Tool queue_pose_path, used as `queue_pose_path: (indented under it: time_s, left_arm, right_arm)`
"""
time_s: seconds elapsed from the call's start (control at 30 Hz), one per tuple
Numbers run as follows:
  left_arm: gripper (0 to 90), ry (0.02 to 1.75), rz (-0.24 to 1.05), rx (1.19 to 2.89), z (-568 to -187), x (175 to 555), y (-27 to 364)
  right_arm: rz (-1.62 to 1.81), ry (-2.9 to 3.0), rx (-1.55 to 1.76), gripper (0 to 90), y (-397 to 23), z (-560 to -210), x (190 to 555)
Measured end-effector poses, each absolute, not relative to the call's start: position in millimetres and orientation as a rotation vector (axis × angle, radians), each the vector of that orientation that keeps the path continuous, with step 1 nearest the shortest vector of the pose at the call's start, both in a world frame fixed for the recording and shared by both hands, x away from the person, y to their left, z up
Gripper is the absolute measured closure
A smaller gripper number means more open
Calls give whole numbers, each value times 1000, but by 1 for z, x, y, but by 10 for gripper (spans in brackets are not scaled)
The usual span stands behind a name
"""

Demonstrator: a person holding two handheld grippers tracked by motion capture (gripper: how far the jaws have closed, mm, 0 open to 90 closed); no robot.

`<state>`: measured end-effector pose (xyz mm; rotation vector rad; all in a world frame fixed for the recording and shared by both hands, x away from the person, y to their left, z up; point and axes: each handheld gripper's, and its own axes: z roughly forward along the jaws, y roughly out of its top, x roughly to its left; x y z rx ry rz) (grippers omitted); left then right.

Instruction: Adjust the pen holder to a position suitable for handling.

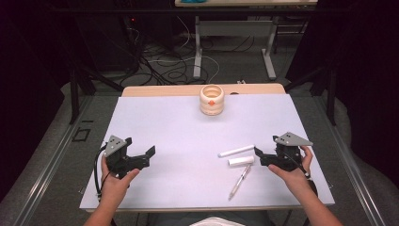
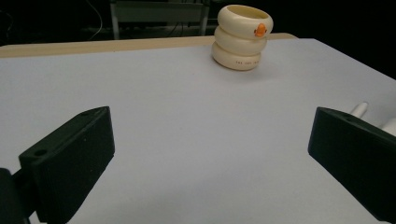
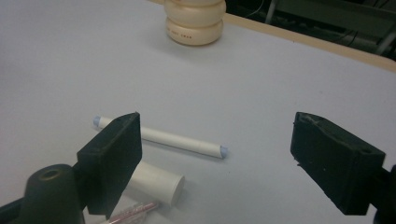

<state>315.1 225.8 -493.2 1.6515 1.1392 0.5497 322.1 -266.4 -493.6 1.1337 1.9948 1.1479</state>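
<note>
A cream ribbed holder (image 1: pixel 211 99) with an orange mark stands at the far middle of the white mat (image 1: pixel 160 122). Right of centre lie a long white stick (image 1: pixel 236 151), a short white cylinder (image 1: pixel 241 161) and a clear pen (image 1: pixel 239 181). My right gripper (image 1: pixel 260 157) is open just right of the cylinder, low over the mat. In the right gripper view the stick (image 3: pixel 180 141), the cylinder (image 3: pixel 158 183) and the pen (image 3: pixel 135 212) sit by the left jaw of this gripper (image 3: pixel 217 133). My left gripper (image 1: pixel 147 157) is open and empty at the near left, facing the holder (image 2: pixel 240 37).
The wooden table edge (image 1: pixel 155 90) shows beyond the mat. Behind it are table legs (image 1: pixel 197 52) and floor cables (image 1: pixel 164 66). Metal rails (image 1: pixel 51 155) run along both sides. White stick ends (image 2: pixel 360 110) peek past the left gripper's right jaw.
</note>
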Motion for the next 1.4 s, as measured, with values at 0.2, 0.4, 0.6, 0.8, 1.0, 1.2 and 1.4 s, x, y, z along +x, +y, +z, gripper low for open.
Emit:
queue_pose_path:
  time_s: [0.2, 0.4, 0.6, 0.8, 1.0, 1.2, 1.4]
  left_arm:
    - [3, 1160, 543, 1650, -495, 317, 226]
    - [2, 1175, 536, 1638, -497, 318, 225]
    - [2, 1165, 538, 1671, -498, 317, 223]
    - [1, 1162, 536, 1687, -499, 318, 223]
    - [1, 1160, 530, 1693, -499, 318, 224]
    - [1, 1161, 525, 1697, -500, 319, 224]
    - [1, 1159, 523, 1698, -500, 319, 224]
  right_arm:
    - [1133, 2016, 1048, 224, -257, -481, 326]
    - [1105, 2071, 1016, 286, -244, -467, 342]
    - [1067, 2151, 914, 313, -226, -444, 363]
    - [981, 2204, 822, 317, -208, -431, 382]
    - [906, 2252, 730, 317, -191, -423, 400]
    - [841, 2293, 658, 317, -178, -417, 415]
    - [811, 2296, 681, 317, -165, -412, 437]
